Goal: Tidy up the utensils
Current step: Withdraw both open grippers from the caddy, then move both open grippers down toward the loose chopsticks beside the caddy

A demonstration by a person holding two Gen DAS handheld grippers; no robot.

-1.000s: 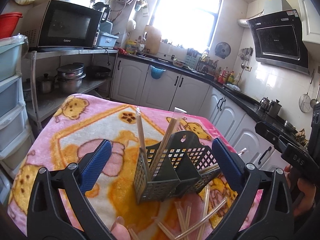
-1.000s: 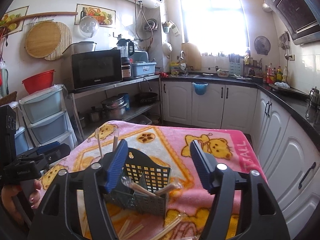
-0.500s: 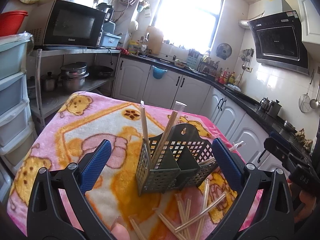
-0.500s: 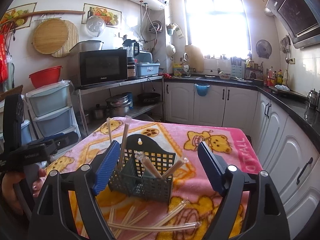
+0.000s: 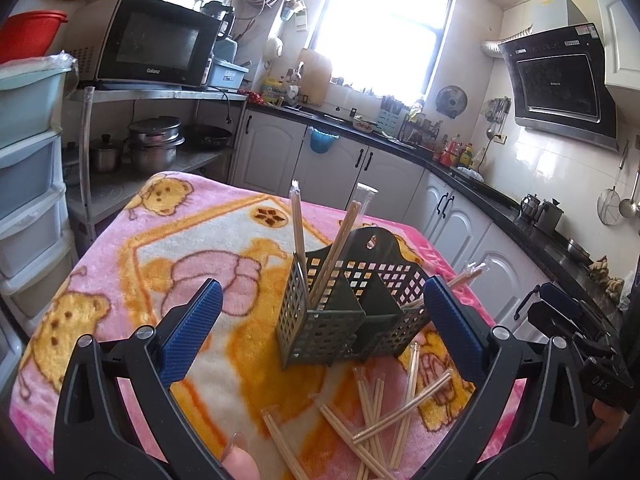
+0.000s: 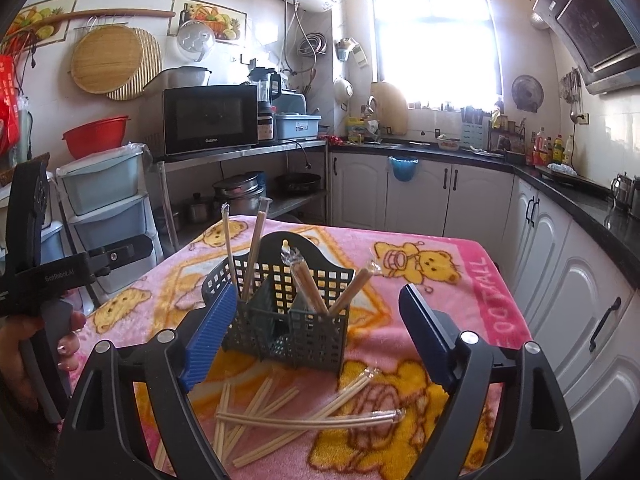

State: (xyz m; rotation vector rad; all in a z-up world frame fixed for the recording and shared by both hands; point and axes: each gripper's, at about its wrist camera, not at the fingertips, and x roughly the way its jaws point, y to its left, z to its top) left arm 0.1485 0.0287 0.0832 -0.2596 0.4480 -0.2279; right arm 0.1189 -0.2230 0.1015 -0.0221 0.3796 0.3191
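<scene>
A dark green perforated utensil caddy [image 5: 352, 312] stands upright on the pink bear blanket [image 5: 168, 264]; it also shows in the right wrist view [image 6: 288, 320]. Wrapped chopstick pairs [image 5: 320, 240] stand in its compartments, two leaning in the right wrist view [image 6: 320, 288]. Several loose wrapped chopsticks [image 5: 380, 416] lie on the blanket in front of it, also in the right wrist view [image 6: 288, 416]. My left gripper [image 5: 320, 336] is open and empty, above the blanket before the caddy. My right gripper [image 6: 316, 340] is open and empty, facing the caddy.
The blanket-covered table [image 6: 472, 280] ends at white cabinets [image 6: 580, 320] on the right. A metal shelf with pots [image 5: 152, 152] and plastic drawers [image 5: 28, 184] stand at the left. The other hand-held gripper [image 6: 48, 276] shows at the left edge.
Both grippers have pulled back and up from the caddy, so more loose chopsticks show in front of it. Both stay open. The caddy has not moved.
</scene>
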